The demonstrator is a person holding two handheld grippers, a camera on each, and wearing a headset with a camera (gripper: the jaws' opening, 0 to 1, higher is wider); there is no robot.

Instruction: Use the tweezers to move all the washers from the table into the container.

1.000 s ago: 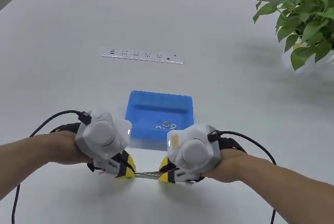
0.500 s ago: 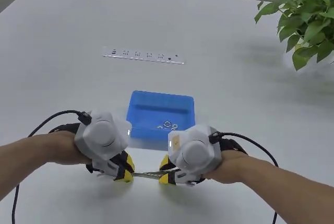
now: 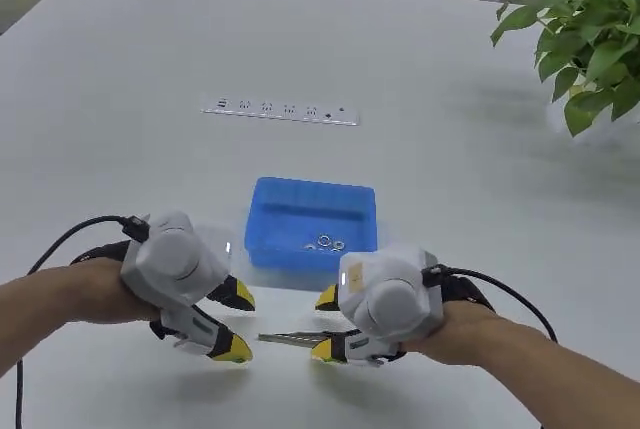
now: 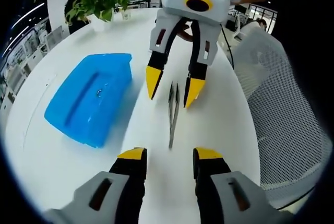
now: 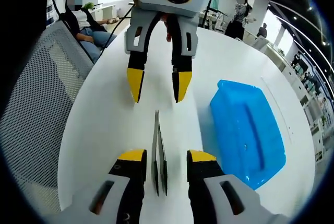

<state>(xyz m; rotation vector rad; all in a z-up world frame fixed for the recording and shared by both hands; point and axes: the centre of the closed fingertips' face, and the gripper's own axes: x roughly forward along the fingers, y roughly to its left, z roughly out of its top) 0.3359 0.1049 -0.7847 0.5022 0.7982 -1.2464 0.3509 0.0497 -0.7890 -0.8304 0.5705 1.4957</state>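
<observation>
Left gripper (image 3: pixel 236 322) drawn back from slim silver metal tweezers (image 3: pixel 285 338); jaws now spread wide, empty. Right gripper (image 3: pixel 325 324): jaws parted, straddling tweezers' end. Tweezers flat on white table (image 3: pixel 450 149), near blue plastic container (image 3: pixel 310 211) holding small metal washers (image 3: pixel 325 243).

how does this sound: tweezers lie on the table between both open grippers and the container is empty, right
The container isn't empty: the head view shows washers in it. The rest holds: tweezers lie on the table between the left gripper and right gripper, both open.
</observation>
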